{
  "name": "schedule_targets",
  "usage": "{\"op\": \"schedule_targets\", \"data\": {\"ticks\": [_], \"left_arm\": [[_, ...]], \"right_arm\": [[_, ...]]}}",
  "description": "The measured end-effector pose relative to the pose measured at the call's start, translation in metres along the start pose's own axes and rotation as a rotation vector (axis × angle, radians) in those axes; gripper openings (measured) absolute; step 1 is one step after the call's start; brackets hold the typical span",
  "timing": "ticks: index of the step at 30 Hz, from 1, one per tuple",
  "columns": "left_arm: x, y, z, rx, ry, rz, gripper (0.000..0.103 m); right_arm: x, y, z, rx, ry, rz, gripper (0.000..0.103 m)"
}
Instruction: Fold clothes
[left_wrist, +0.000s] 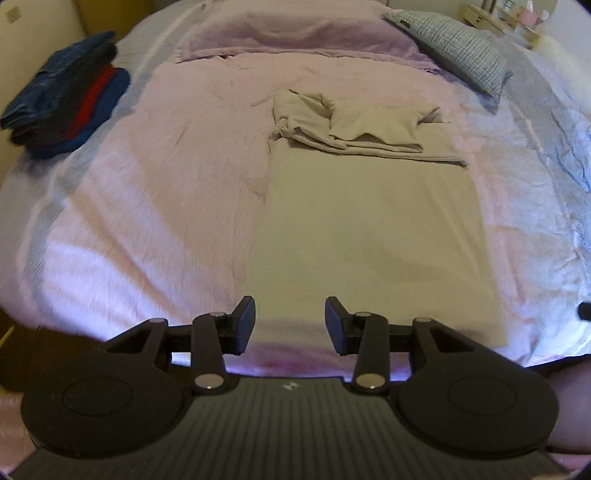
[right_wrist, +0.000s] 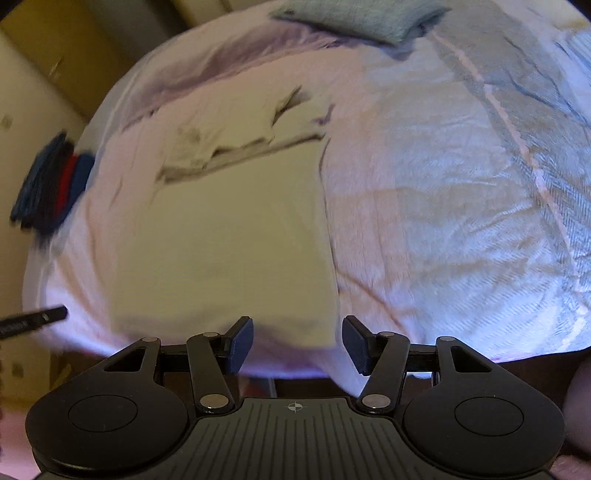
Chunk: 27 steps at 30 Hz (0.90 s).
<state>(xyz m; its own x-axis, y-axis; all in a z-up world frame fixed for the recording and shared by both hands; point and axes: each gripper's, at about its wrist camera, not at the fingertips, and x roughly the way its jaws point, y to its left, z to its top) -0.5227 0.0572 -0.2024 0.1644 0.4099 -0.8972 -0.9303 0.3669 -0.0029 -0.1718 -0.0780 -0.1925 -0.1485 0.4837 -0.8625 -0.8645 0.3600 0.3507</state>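
A beige garment (left_wrist: 369, 236) lies flat on the bed as a long rectangle, its far end bunched with folded sleeves (left_wrist: 354, 125). It also shows in the right wrist view (right_wrist: 229, 236), blurred. My left gripper (left_wrist: 290, 323) is open and empty, above the garment's near left corner. My right gripper (right_wrist: 297, 343) is open and empty, above the garment's near right corner. A tip of the right gripper (left_wrist: 585, 311) shows at the left wrist view's right edge, and the left gripper's tip (right_wrist: 37, 319) at the right wrist view's left edge.
The bed has a pink-lilac cover (left_wrist: 166, 206). A stack of folded dark blue and red clothes (left_wrist: 66, 110) sits at its far left edge. A checked grey pillow (left_wrist: 458, 48) lies at the far right. A blue-grey blanket (right_wrist: 535, 147) covers the right side.
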Motion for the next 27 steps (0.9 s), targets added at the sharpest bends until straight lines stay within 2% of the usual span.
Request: {"op": "schedule_targets", "data": {"ticks": [8,12,20,24,27], "left_arm": [[0.060,0.063,0.027,-0.027,0.019,-0.112,0.037],[0.090,0.076,0.013,-0.031,0.052,-0.227,0.037],[0.143,0.100,-0.027,-0.086,0.000,-0.380,0.037],[0.155,0.119,-0.045,-0.128,-0.073,-0.498,0.038],[0.162,0.134,-0.057,-0.163,-0.129,-0.590,0.038]], "right_arm": [[0.044,-0.028,0.025,0.157,-0.029,0.043,0.057],[0.068,-0.048,0.017,0.223,-0.030,0.087,0.057],[0.125,-0.110,-0.016,0.315,-0.054,0.322,0.057],[0.153,-0.142,-0.044,0.365,-0.090,0.479,0.057],[0.164,-0.157,-0.065,0.383,-0.155,0.571,0.057]]}}
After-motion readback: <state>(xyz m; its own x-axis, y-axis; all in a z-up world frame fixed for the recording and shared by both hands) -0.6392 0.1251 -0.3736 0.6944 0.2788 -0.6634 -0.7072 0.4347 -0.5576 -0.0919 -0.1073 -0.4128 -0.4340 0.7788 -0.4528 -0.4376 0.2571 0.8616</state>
